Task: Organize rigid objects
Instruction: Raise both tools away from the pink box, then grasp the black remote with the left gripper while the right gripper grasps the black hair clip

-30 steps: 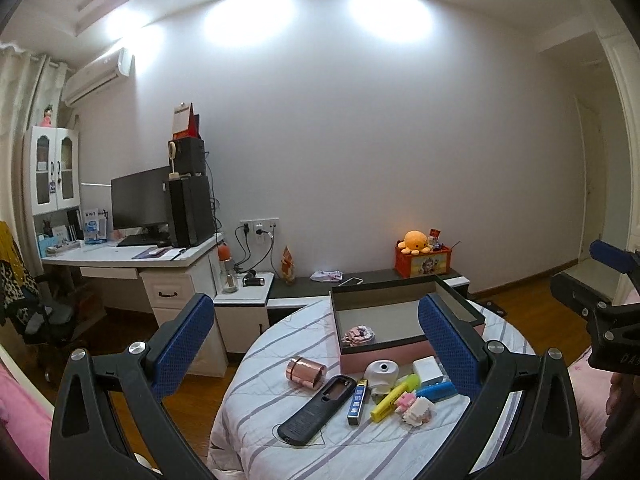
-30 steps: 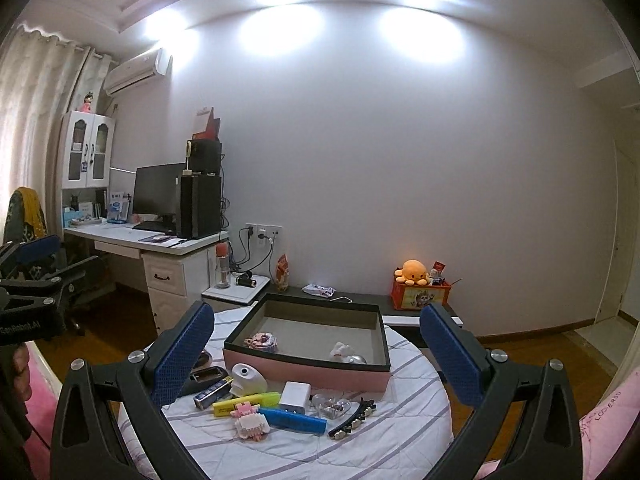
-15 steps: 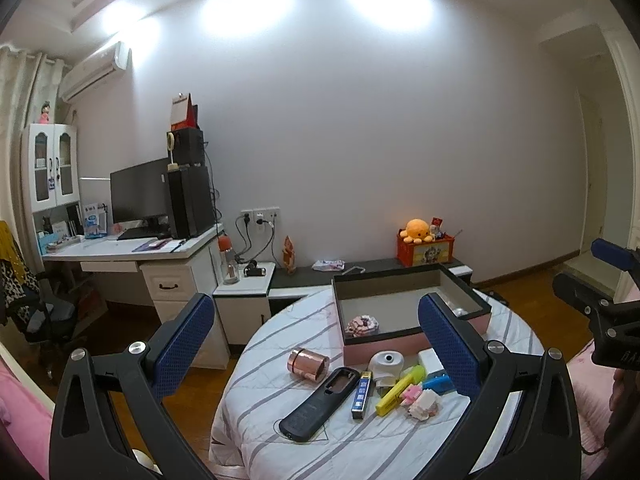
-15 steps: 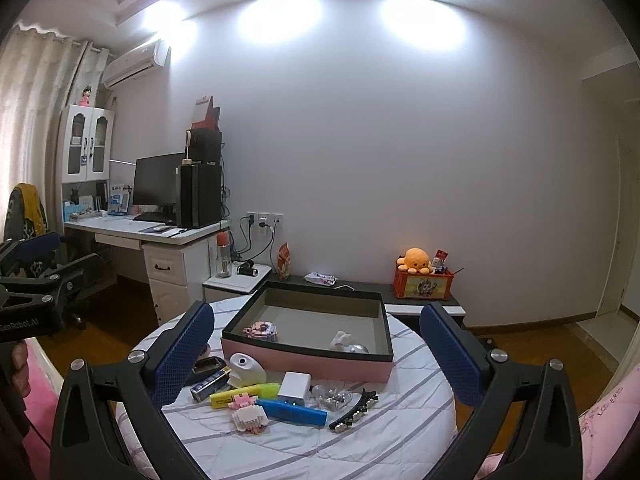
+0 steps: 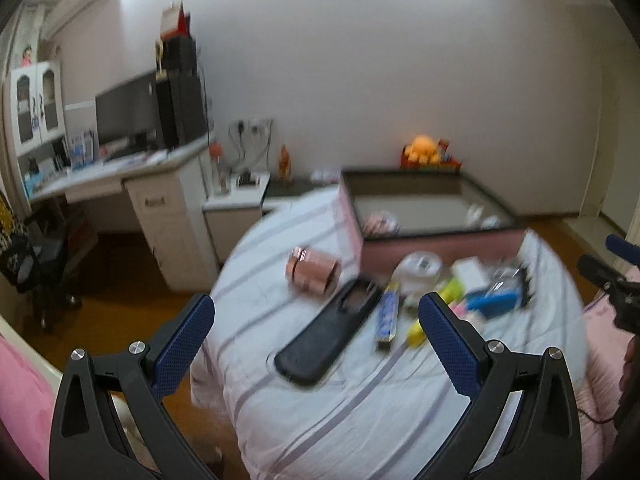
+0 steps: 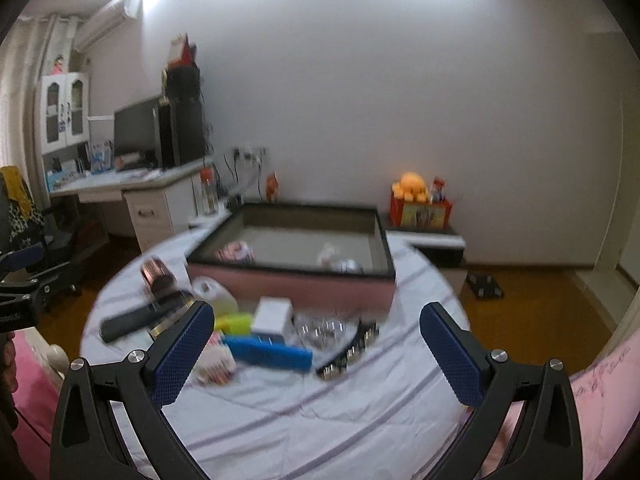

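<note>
Striped cloth covers the round table point(image 6: 360, 412), where small hard things lie loose in a row just short of the pink box point(image 6: 292, 280), probably waiting to be dropped in. Ahead of the left hand-held gripper point(image 5: 316, 328), between its wide-spread empty fingers, lies the black remote point(image 5: 332, 336). The right hand-held gripper point(image 6: 316, 332) is likewise spread and empty, hovering tilted down, the blue bar point(image 6: 268, 354) and black clip point(image 6: 352, 348) just ahead

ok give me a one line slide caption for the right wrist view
Open right gripper above a striped round table, facing a blue bar, white block and pink tray.
</note>
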